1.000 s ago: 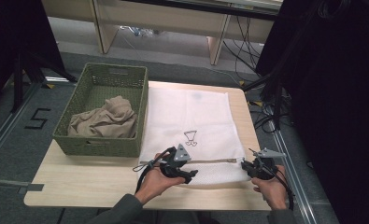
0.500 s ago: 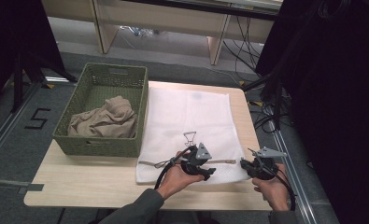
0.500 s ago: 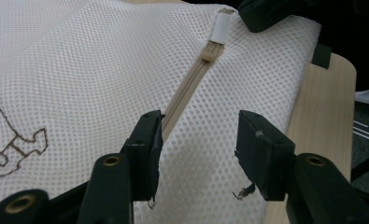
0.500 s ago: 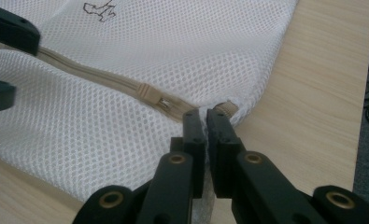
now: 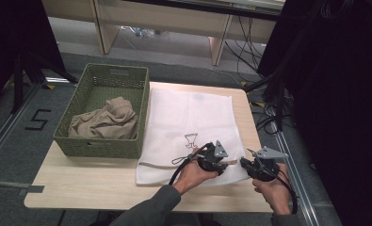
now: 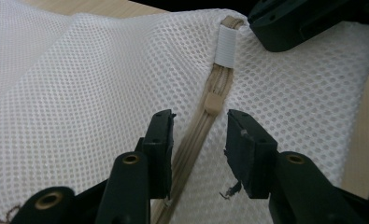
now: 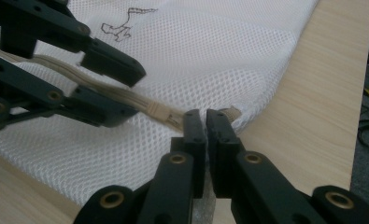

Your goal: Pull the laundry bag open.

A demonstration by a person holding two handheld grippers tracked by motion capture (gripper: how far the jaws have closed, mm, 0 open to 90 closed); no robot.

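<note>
Mesh bag work at the near edge of our table point(image 5: 80, 188).

Largest first: the table, then at ten o'clock the green basket point(image 5: 103, 113) with a beige cloth point(image 5: 106, 123), then the white mesh laundry bag point(image 5: 188, 127) lying flat at centre. At five o'clock our right gripper point(image 7: 205, 122) is clamped on the bag's corner by the beige zipper point(image 6: 205, 130). Our left gripper point(image 6: 198, 133) straddles the zipper pull point(image 6: 213, 103) — jaws have just been closing, pads apart, not yet touching.

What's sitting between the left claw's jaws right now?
In the left gripper view, the beige zipper of the white mesh bag runs between the left claw's jaws, untouched.
</note>
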